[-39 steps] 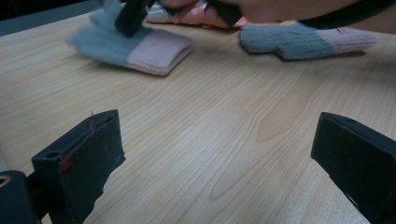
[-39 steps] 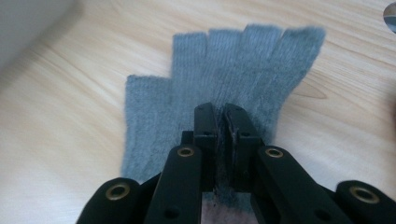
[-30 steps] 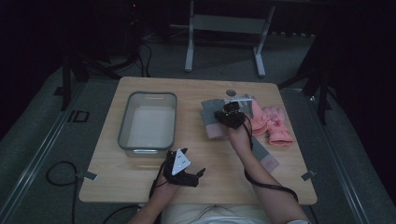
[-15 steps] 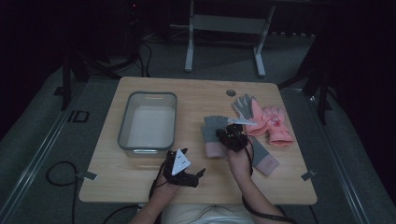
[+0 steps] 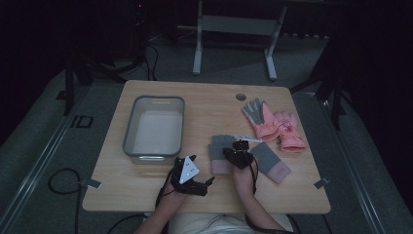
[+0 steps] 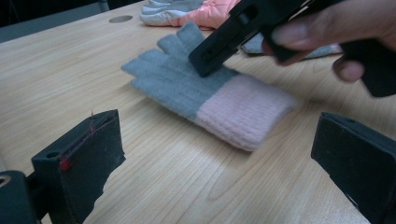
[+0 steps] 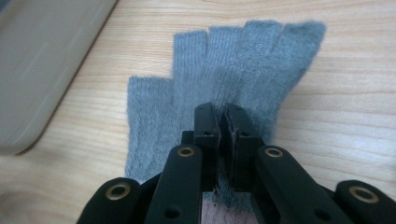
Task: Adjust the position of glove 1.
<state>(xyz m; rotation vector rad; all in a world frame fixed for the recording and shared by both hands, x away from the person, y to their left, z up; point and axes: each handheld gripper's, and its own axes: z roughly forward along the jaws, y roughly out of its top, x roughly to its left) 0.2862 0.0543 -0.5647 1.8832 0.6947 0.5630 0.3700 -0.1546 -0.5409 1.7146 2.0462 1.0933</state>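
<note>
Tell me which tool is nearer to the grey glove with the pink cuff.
Right. The right tool is over the grey glove; the left tool is beside its cuff, apart.

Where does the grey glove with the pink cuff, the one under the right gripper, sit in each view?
High view: the grey glove lies centre-right, beside the bin.
Left gripper view: upper middle, pink cuff toward the lower right.
Right gripper view: centre, fingers pointing up.
Shared landmark: the right gripper, jaws shut, over the glove's palm.

Closed right claw [image 7: 223, 122] over the grey glove [image 7: 243, 70], beside a bin [image 7: 42, 60].
</note>
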